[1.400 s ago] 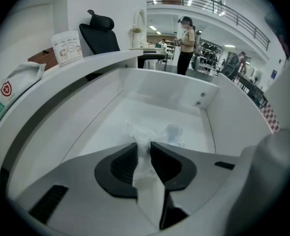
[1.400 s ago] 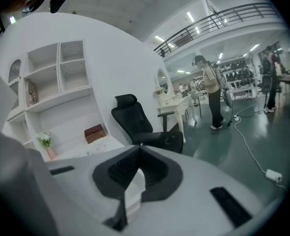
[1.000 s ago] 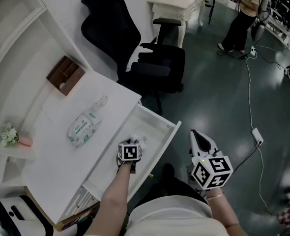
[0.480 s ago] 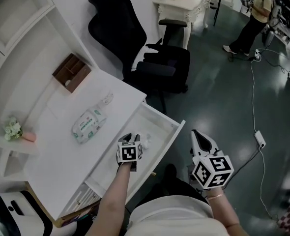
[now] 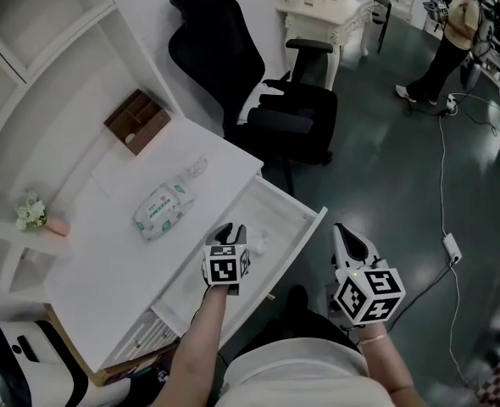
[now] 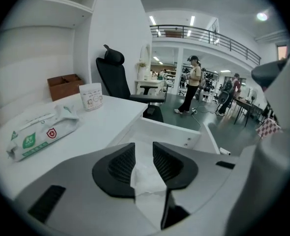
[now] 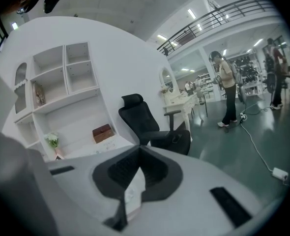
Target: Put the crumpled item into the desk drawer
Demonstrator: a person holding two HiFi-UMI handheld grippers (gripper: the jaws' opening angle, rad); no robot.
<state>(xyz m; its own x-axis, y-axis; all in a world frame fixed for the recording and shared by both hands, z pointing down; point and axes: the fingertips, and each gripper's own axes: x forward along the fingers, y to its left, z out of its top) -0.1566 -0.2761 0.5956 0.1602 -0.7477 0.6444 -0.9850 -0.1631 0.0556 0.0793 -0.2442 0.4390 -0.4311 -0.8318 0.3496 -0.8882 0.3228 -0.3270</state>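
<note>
The crumpled white item [image 5: 257, 242] lies inside the open desk drawer [image 5: 297, 210], near its left side. My left gripper [image 5: 230, 230] hangs above the drawer just left of the item, tilted down. In the left gripper view, the left gripper [image 6: 143, 159] has its jaws apart; they have just been closing a little. The crumpled item [image 6: 147, 179] shows through the gap below them, untouched by the pads. My right gripper [image 5: 349, 240] hovers over the floor to the right of the drawer. In the right gripper view, the right gripper [image 7: 140, 154] is empty, its tips together.
The white desk [image 5: 148, 261] carries a pack of wipes [image 5: 163, 210], a brown wooden box [image 5: 137, 121] and a small white cup [image 6: 91, 96]. A black office chair [image 5: 258, 100] stands beyond the drawer. A person [image 5: 449, 32] stands far off on the dark floor.
My left gripper has lifted up out of the drawer and its jaws have narrowed somewhat. The crumpled item stays in the drawer. The right gripper has kept still.
</note>
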